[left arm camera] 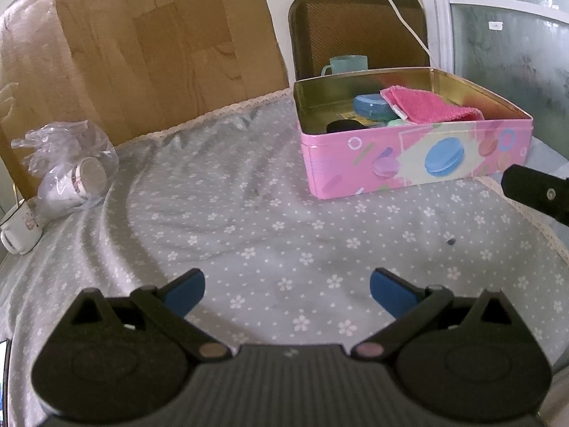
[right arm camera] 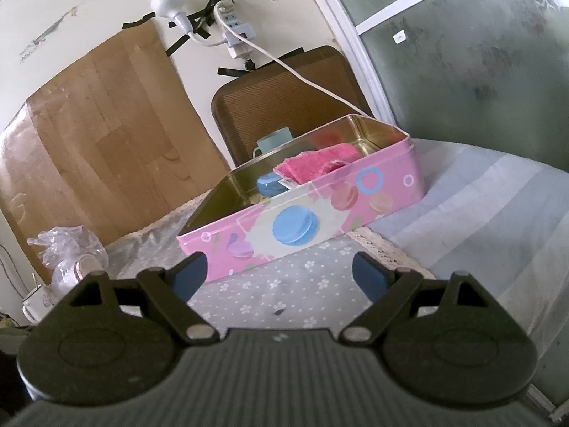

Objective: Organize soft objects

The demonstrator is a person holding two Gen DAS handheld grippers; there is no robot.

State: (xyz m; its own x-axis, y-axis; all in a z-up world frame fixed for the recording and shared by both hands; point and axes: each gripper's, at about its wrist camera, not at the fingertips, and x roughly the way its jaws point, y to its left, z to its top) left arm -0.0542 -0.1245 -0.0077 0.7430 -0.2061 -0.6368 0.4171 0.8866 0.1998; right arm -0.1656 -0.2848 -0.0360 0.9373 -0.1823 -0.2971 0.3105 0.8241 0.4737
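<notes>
Cloth [left arm camera: 432, 106], pink, lies folded inside the open pink tin [left arm camera: 416, 156] on the flowered counter [left arm camera: 270, 220]. Left claw [left arm camera: 287, 291] gapes wide, empty; right claw [right arm camera: 279, 273] likewise, just short of the tin.

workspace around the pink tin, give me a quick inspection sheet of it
surface: floral tablecloth, wrinkled at left.
job's things: pink cloth lies in the open pink tin beside a blue case.
clutter: plastic bag around a cup, white mug at left edge, teal cup behind the tin.
grippers: left gripper and right gripper open, empty.
cables: white cord from wall power strip.
surroundings: cardboard against wall, frosted window.
</notes>
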